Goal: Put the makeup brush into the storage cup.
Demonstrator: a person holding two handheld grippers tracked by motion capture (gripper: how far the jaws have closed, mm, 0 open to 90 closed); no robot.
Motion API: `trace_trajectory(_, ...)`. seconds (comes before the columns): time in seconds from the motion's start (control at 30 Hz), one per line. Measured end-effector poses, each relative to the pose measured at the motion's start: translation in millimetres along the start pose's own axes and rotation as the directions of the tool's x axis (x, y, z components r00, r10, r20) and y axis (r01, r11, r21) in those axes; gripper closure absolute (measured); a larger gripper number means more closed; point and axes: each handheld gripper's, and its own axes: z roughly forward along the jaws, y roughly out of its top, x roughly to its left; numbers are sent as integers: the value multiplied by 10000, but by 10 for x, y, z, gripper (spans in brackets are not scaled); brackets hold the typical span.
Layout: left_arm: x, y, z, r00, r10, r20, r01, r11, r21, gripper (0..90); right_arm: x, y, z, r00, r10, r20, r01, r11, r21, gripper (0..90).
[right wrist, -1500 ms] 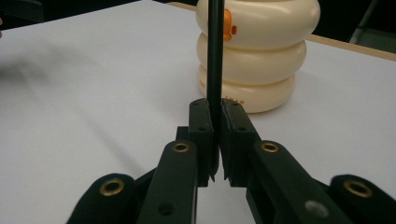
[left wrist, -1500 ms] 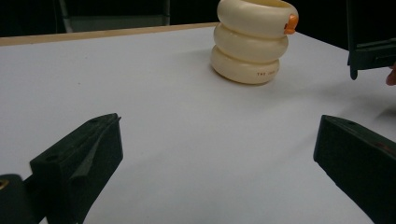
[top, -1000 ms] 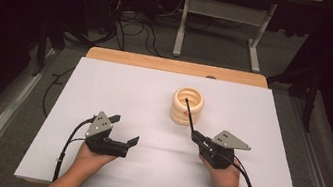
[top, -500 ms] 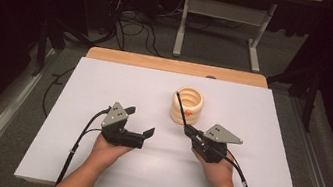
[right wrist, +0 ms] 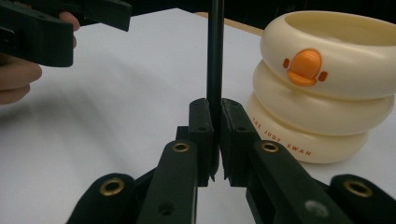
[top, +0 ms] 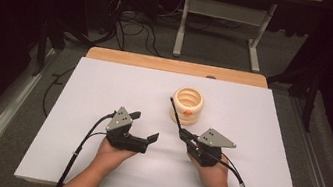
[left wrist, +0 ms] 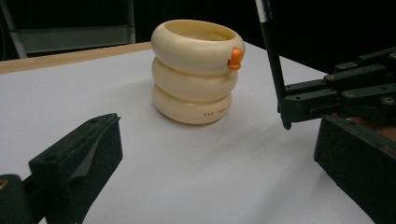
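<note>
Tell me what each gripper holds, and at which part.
The right gripper clamps a thin black pen near its lower end. The left gripper is open and holds nothing.

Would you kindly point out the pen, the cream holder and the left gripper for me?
pen [right wrist: 215,56], right gripper view, on its black shaft above the jaws.
holder [left wrist: 194,84], left gripper view, on its middle ring.
left gripper [top: 144,129], high view, midway between its open fingertips.
</note>
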Motion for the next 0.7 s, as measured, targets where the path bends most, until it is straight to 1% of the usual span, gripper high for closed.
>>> trace_trajectory(0.03,-11,-1,-5,10000,44,40,-44,10000,22,15,9,-10,3,10000,94,4,-94,10000,-27,861)
trace_trajectory(0.07,-22,-2,-9,9999,89,75,-89,10000,22,16,4,-18,7,10000,36,14,-36,10000,-7,861)
trace_trajectory(0.17,-48,5,-22,9998,88,168,-87,10000,-38,16,-3,-40,14,9998,219,-3,-219,9997,-51,861)
trace_trajectory(0.27,-59,10,-25,9997,17,231,-14,9999,-112,16,-3,-53,12,9999,157,-16,-157,9999,-69,861)
trace_trajectory(0.3,-62,11,-27,9997,12,254,-9,9999,-113,16,4,-56,10,9998,202,12,-202,9998,-95,861)
trace_trajectory(0.4,-74,13,-33,9995,18,315,-14,9999,-115,16,20,-58,5,9999,128,34,-127,9998,-159,861)
trace_trajectory(0.57,-96,26,-43,9992,0,399,9,9998,-214,19,50,-64,9,9999,168,-10,-168,9997,-166,861)
trace_trajectory(0.63,-105,30,-46,9990,11,438,-2,9998,-213,20,61,-66,16,10000,52,-67,-54,9997,-230,861)
trace_trajectory(0.7,-113,34,-47,9989,0,472,12,9997,-244,21,82,-68,16,9999,69,-75,-71,9997,-214,861)
